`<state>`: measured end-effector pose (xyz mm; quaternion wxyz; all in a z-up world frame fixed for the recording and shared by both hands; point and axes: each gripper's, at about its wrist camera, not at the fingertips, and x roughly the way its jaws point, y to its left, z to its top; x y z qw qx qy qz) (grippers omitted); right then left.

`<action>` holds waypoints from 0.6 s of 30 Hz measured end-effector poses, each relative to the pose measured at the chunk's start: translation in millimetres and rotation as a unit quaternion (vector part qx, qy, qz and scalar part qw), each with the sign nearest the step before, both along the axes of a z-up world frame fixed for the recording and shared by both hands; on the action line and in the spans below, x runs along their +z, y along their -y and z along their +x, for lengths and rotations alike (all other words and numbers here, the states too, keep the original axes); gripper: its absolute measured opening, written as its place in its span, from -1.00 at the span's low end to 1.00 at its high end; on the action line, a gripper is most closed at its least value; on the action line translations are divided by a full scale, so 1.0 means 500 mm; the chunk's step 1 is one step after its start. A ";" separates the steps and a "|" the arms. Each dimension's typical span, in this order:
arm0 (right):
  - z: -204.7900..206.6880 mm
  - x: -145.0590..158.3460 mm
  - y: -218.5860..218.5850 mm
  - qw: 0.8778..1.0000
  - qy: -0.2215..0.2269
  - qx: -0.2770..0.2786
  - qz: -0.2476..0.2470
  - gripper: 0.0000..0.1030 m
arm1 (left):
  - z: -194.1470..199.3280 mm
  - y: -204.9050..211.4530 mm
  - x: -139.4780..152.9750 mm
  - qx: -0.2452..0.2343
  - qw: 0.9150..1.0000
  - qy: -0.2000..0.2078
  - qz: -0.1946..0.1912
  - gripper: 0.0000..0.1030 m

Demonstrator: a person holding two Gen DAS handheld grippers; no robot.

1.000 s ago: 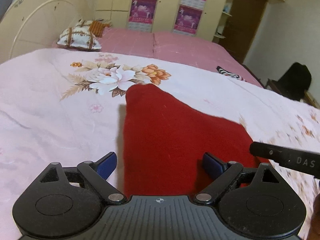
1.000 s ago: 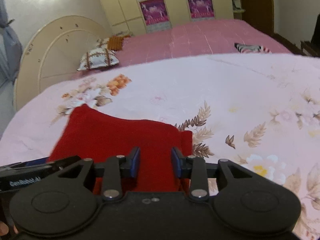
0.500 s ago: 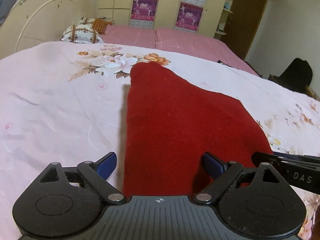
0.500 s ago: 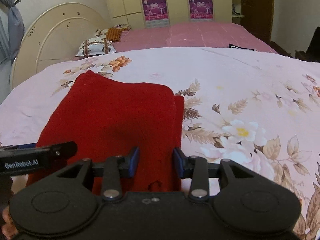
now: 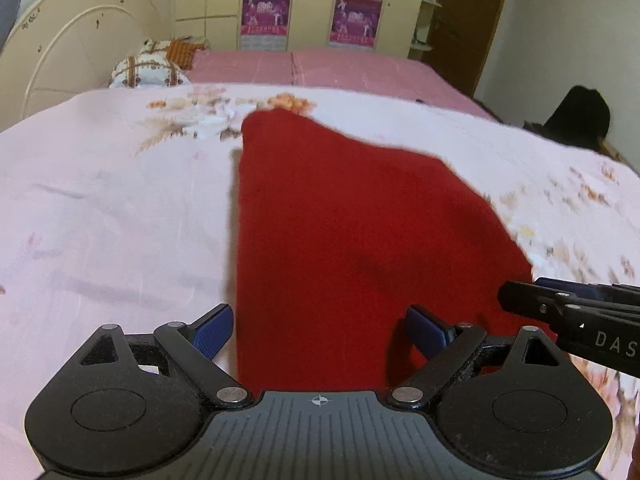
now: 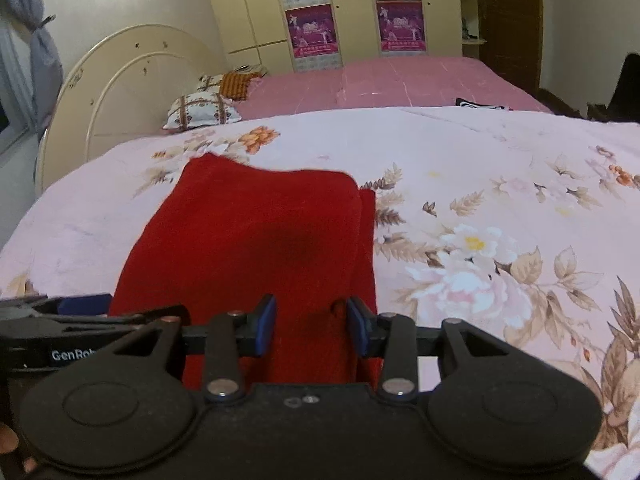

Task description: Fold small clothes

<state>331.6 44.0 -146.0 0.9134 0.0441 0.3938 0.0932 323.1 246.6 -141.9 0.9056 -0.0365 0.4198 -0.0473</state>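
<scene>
Soft, limp red knit garment (image 5: pixel 360 232) on bed: left tool (image 5: pixel 320 324) wide open, right tool (image 6: pixel 312 320) half-open, neither gripping; pinch near-edge corners.

Legible markings:
- "DAS": white capitals on the black body of the right gripper (image 5: pixel 520 300), at the right edge of the left wrist view; the word is cut off by the frame.
- "GenRob": white lettering on the black body of the left gripper (image 6: pixel 86 304), at the left edge of the right wrist view; the rest is hidden behind the near gripper's frame.
- Posters (image 6: pixel 310 30) on the wardrobe doors: printed lines present, too small to read.
</scene>
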 end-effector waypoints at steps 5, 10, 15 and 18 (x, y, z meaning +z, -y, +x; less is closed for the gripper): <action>-0.015 -0.050 -0.002 0.999 -0.032 -0.006 -0.023 -0.25 | -0.015 -0.005 -0.034 0.013 1.000 -0.013 -0.008 0.79; -0.030 -0.049 -0.002 0.999 -0.028 -0.008 -0.017 -0.24 | -0.025 0.000 -0.021 0.010 1.000 -0.010 0.003 0.79; -0.052 -0.037 0.005 1.000 -0.023 -0.007 -0.010 -0.22 | -0.042 -0.001 -0.008 0.009 1.000 -0.010 0.003 0.79; -0.064 -0.030 0.011 1.000 -0.021 -0.008 -0.006 -0.21 | -0.060 0.002 0.000 0.005 1.000 -0.004 0.007 0.79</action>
